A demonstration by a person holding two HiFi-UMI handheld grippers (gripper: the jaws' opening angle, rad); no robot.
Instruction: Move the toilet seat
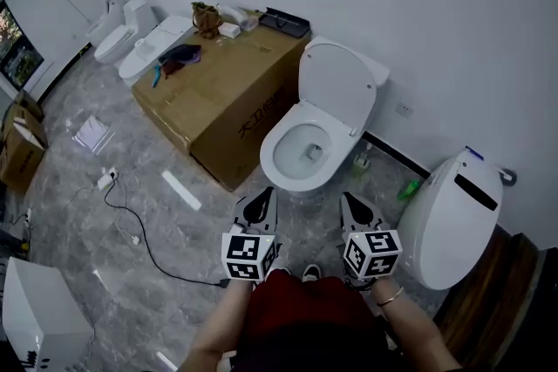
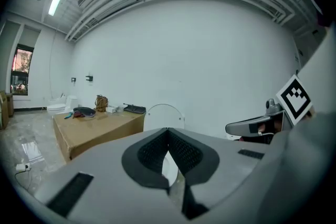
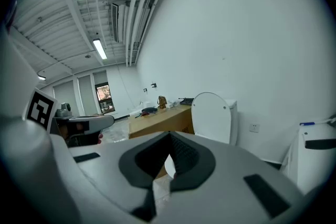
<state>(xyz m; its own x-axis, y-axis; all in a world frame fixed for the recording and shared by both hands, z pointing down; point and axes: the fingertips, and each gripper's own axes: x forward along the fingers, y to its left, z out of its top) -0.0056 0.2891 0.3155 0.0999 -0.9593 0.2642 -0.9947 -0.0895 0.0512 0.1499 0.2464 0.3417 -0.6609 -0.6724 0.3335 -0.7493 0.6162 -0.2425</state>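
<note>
Left gripper (image 1: pixel 261 198) and right gripper (image 1: pixel 351 203) both pressed together, empty, near side of toilet seat (image 1: pixel 281 135). I'd open one, pinch the front rim squarely, lift slowly

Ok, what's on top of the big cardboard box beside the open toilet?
On the cardboard box: a dark bundle, a brown bag, a small white box and a black tray. What lies under the bundle or inside the bag is covered.
</note>
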